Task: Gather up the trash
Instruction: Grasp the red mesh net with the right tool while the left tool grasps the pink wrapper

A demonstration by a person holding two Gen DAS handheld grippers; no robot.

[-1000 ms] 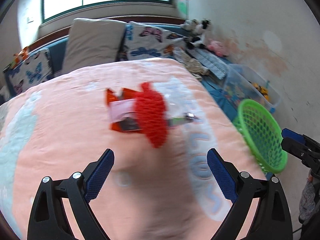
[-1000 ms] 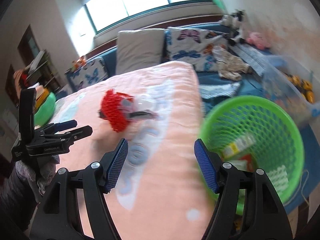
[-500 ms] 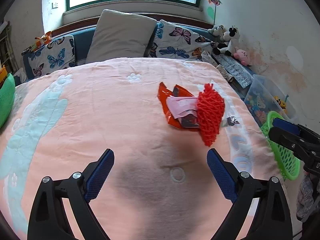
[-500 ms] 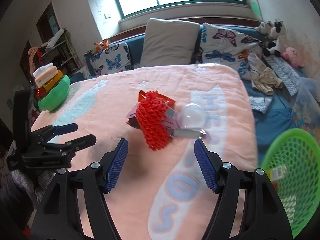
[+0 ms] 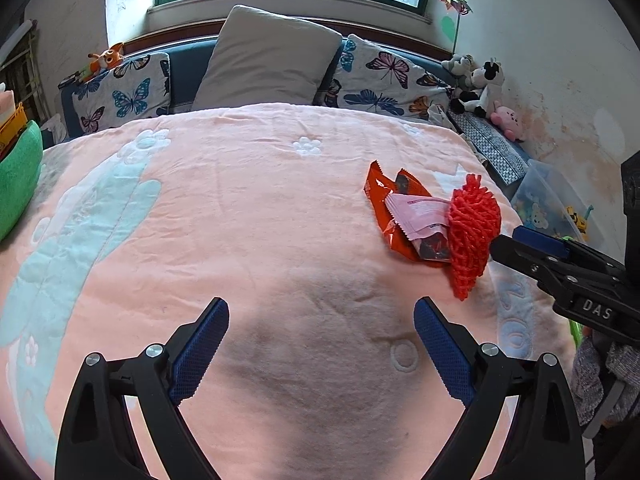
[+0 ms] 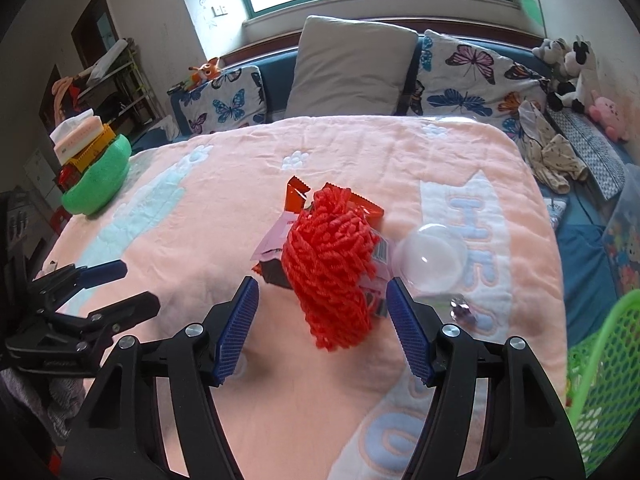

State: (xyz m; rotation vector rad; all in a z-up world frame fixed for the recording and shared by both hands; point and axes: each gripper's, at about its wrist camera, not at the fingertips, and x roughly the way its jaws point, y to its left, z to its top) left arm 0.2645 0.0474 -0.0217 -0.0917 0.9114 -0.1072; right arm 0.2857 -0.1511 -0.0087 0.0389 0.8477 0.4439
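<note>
A pile of trash lies on the pink blanket: a red foam net (image 6: 330, 256) (image 5: 472, 232), an orange wrapper (image 5: 390, 200) (image 6: 296, 196), a pink wrapper (image 5: 420, 214) and a clear plastic dome (image 6: 430, 258). My right gripper (image 6: 322, 328) is open, its fingers on either side of the near end of the red net. My left gripper (image 5: 320, 348) is open and empty over bare blanket, to the left of the pile. A green mesh basket (image 6: 600, 368) stands at the bed's right edge.
Pillows (image 5: 268, 56) line the headboard. A green bowl-shaped holder with boxes (image 6: 96, 176) sits at the bed's left edge. Plush toys (image 5: 480, 84) and a clear storage box (image 5: 548, 208) are along the right wall. Clothes (image 6: 552, 156) lie beside the bed.
Both grippers swung left, away from the basket. The right gripper closed in on the red net, which now sits between its open fingers. The left gripper still points at bare blanket.
</note>
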